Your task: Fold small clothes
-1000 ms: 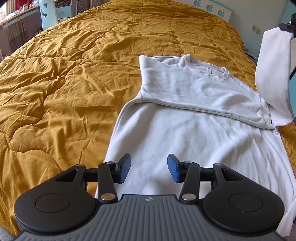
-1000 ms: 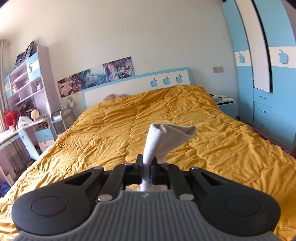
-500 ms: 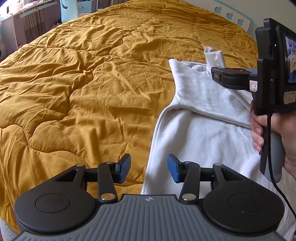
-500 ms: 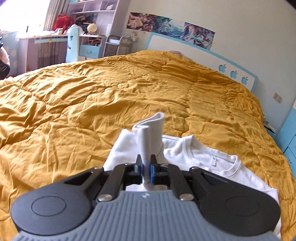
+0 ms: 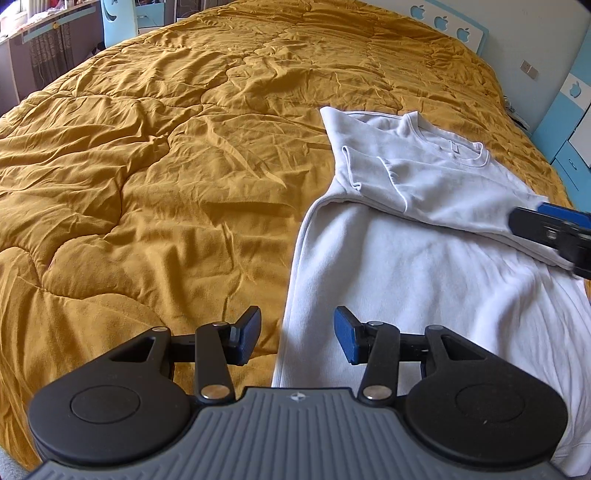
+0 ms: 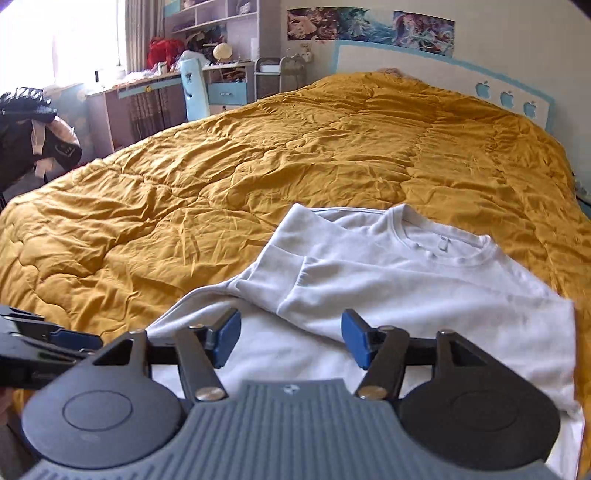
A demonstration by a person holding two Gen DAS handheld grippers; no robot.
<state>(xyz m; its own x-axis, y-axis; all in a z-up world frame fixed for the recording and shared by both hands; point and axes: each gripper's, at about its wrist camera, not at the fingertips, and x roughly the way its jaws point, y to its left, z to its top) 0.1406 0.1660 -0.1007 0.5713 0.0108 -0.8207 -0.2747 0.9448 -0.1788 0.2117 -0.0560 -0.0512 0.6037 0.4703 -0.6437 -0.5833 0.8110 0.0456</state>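
While both jaws gape wide, left gripper (image 5: pixel 297 334), right gripper (image 6: pixel 290 339), empty above white sweatshirt (image 6: pixel 406 280).

A rumpled mustard-yellow quilt (image 6: pixel 295 155) covers the bed. Behind it stands a white headboard (image 6: pixel 443 74) with blue apple cut-outs, anime posters (image 6: pixel 369 24) above. A cluttered desk (image 6: pixel 155 79) and shelves (image 6: pixel 210 16) stand near the bright window.

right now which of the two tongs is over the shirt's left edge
The left tongs: open, straddling the white sweatshirt edge by the yellow quilt. The right tongs, also open, hover over its middle.
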